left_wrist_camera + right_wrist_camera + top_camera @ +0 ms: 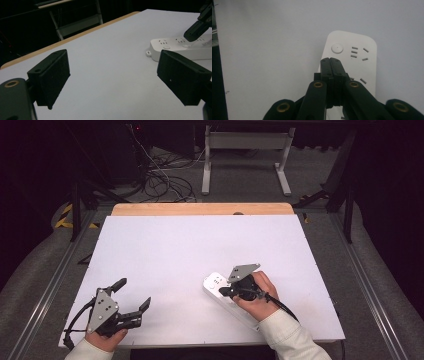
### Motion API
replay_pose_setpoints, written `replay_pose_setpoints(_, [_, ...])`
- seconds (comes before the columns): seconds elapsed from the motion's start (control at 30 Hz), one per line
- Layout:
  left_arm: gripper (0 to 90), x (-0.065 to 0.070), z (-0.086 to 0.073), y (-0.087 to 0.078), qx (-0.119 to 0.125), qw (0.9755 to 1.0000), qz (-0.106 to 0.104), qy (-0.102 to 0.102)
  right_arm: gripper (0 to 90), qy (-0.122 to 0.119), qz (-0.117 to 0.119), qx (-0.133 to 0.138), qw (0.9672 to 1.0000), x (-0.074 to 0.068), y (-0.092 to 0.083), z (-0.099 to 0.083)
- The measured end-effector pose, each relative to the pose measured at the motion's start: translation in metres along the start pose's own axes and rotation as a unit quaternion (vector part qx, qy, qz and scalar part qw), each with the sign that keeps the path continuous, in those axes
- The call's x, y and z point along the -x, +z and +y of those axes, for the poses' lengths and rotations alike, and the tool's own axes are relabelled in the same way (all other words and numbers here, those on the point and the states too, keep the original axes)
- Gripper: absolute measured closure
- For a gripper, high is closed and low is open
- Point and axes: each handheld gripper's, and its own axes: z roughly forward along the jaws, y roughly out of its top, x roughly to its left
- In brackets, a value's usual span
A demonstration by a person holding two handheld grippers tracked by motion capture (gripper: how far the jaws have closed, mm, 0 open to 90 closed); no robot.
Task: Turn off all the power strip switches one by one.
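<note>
A white power strip (218, 285) lies on the white table (190, 250) at the right of the middle, with a round button and socket slots on its top (352, 52). My right gripper (222, 292) is shut with nothing between its jaws; its tips (330, 61) hover just over the strip, behind the round button (337, 48). My left gripper (134, 293) rests near the table's front left corner, jaws wide open and nothing between them. In the left gripper view, the strip (180, 47) lies ahead to the right, under the right gripper's tip (195, 32).
A wooden strip (200, 209) edges the table's far side. Beyond it stand a white metal frame (245, 150) and loose cables (160, 180) on the floor. Metal rails (367, 285) run along both sides of the table.
</note>
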Motion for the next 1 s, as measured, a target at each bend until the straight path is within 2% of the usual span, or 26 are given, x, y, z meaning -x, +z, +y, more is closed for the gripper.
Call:
replay_pose_setpoints(0.33, [11.7, 0.0001, 0.0000, -0.0001, 0.000, 1.0000, 0.000, 0.000, 90.0, 0.005, -0.003, -0.010, 0.9999, 0.0019, 0.0082, -0.0033])
replay_pose_setpoints(1.0, [11.7, 0.0001, 0.0002, 0.0004, 0.000, 1.0000, 0.001, 0.002, 90.0, 0.005, 0.002, -0.012, 0.9999, 0.0031, 0.0117, -0.0048])
